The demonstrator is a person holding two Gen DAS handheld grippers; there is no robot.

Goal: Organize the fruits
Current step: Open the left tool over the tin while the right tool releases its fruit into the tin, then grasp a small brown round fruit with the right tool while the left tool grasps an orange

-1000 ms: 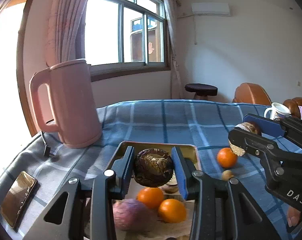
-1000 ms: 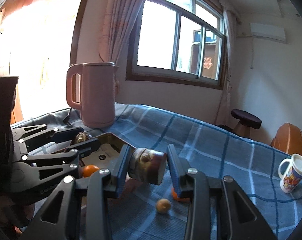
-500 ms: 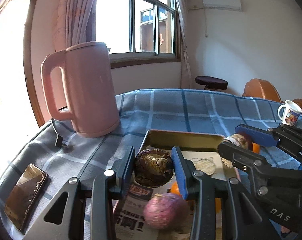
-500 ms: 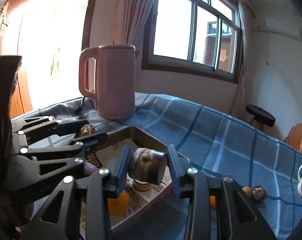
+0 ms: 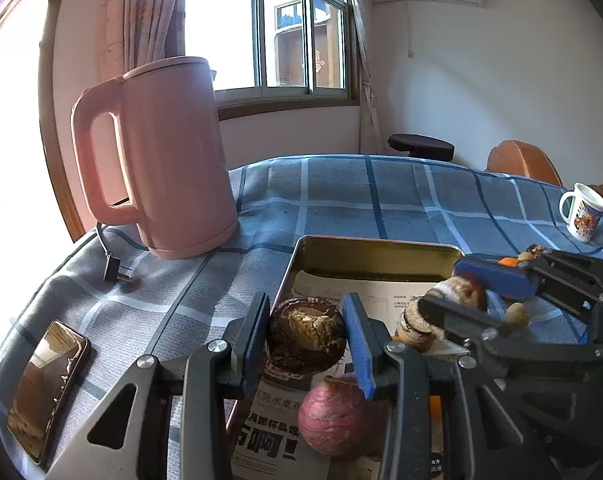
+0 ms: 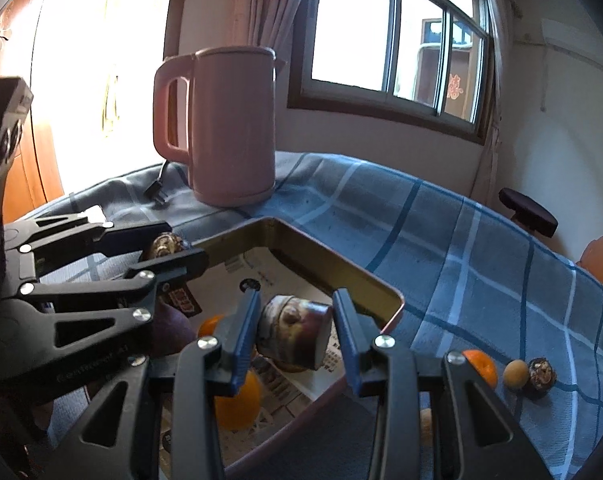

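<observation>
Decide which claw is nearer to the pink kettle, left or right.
Left. The left claw holds its fruit over the tray's kettle-side edge, just in front of the pink kettle; the right claw hangs over the tray's other side, farther away.

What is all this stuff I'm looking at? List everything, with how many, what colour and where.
kettle: 1, pink, on the cloth, beyond the tray's left corner
tray: 1, gold metal, lined with newspaper, mid-table
oranges in the tray: 2 in view, partly hidden
purple fruit: 1, in the tray's near end
loose fruits: 3 in a row on the cloth right of the tray: orange, tan, dark brown
mug: 1, white with a picture, far right
phone: 1, dark, near left edge
tablecloth: 1, blue-grey plaid
stool: 1, dark, behind the table
left tool: black and blue, gripping a dark brown fruit over the tray
right tool: same colours, gripping a cut brown fruit over the tray
</observation>
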